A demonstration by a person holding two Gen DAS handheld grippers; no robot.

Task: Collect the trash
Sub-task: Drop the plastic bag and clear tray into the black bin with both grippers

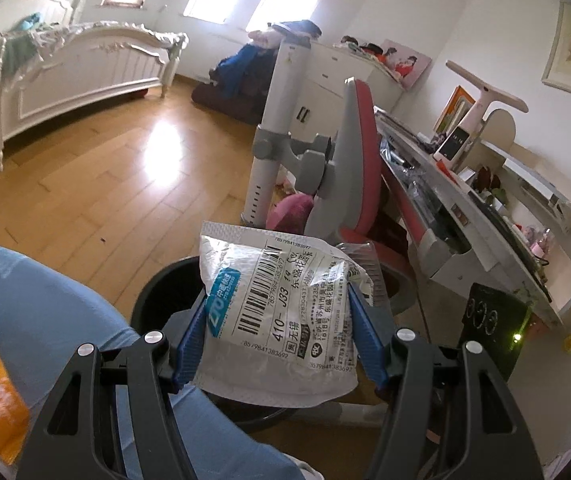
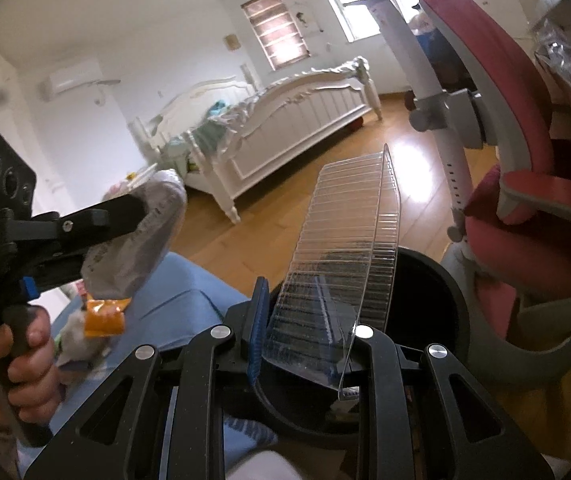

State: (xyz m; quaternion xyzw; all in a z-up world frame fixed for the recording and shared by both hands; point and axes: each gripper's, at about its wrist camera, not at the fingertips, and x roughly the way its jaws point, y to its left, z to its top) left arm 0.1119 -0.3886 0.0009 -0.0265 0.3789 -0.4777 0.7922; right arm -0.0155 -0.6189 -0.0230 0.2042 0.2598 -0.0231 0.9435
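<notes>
My left gripper (image 1: 279, 294) is shut on a white courier bag (image 1: 269, 344) with a barcode label, its blue pads pressing both sides. The bag hangs over the rim of a black round bin (image 1: 161, 292). In the right wrist view that gripper (image 2: 125, 208) and its bag (image 2: 141, 248) show at the left, with a person's hand (image 2: 25, 360) on the grip. My right gripper (image 2: 305, 316) is shut on a clear ribbed plastic tray (image 2: 349, 232), which stands tilted above the black bin (image 2: 441, 292). An orange wrapper (image 2: 103, 316) lies on the person's blue-clad lap (image 2: 189, 304).
A pink and grey chair (image 2: 517, 184) stands right beside the bin, with a cluttered desk (image 1: 497, 240) behind it. A white bed (image 1: 77, 76) stands across the wooden floor (image 1: 97, 184). A black device with a green light (image 1: 493, 324) sits by the desk.
</notes>
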